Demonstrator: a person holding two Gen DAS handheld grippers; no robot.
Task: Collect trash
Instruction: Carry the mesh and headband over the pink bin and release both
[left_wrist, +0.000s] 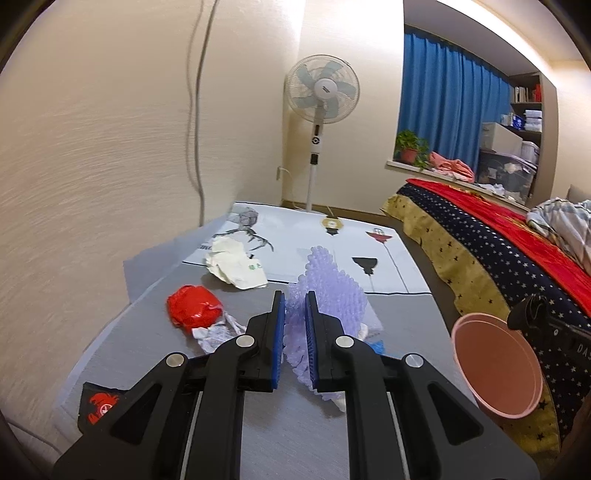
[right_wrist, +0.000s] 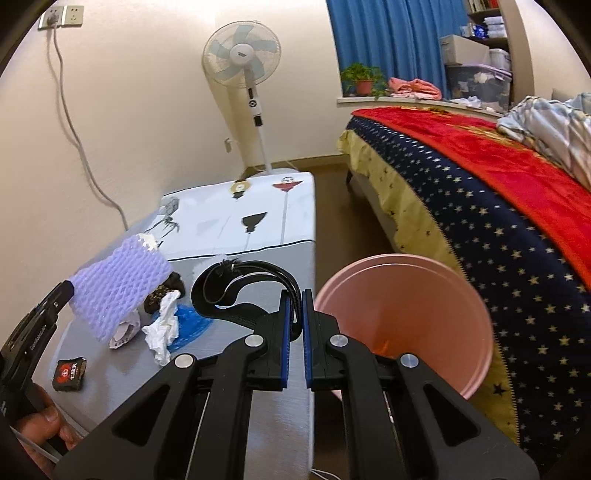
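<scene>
My left gripper (left_wrist: 295, 299) is shut on a purple foam net (left_wrist: 332, 280), which it holds up above the grey table (left_wrist: 280, 435). On the table lie a red crumpled wrapper (left_wrist: 194, 312), white crumpled paper (left_wrist: 236, 266), a receipt (left_wrist: 218, 332) and a black packet (left_wrist: 98, 404). My right gripper (right_wrist: 295, 295) is shut on a black strap (right_wrist: 229, 280) beside the pink bin (right_wrist: 406, 295), which hangs off the table's right edge. In the right wrist view the foam net (right_wrist: 118, 284) sits at the left, above a white tissue (right_wrist: 162, 328) and blue plastic (right_wrist: 192, 321).
A standing fan (left_wrist: 323, 92) stands behind the table by the wall. A bed with a star-patterned cover (right_wrist: 498, 229) runs along the right, with a strip of floor (right_wrist: 332, 221) between. A cable (right_wrist: 74, 129) hangs down the wall. A hand (right_wrist: 44, 432) holds the left gripper.
</scene>
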